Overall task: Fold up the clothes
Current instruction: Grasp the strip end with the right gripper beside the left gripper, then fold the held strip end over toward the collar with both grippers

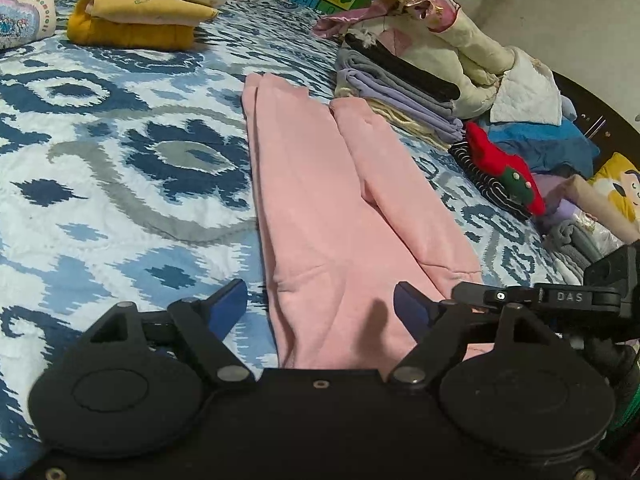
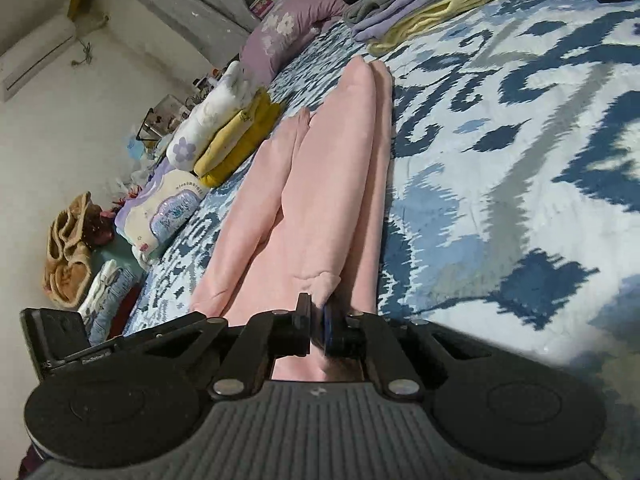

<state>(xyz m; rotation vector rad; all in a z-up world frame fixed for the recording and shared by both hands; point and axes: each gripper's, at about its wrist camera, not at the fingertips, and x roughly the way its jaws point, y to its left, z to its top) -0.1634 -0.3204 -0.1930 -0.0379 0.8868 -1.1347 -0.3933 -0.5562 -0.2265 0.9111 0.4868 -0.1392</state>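
Pink pants (image 1: 320, 200) pinched at near edge by right gripper (image 2: 316, 320). Left gripper (image 1: 320, 304) wide, holding nothing. Could slip loose, or fold crooked if lifted one-sided.

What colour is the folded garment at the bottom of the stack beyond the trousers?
Mustard yellow, under a paler yellow and a white floral piece; clearest in the left wrist view.
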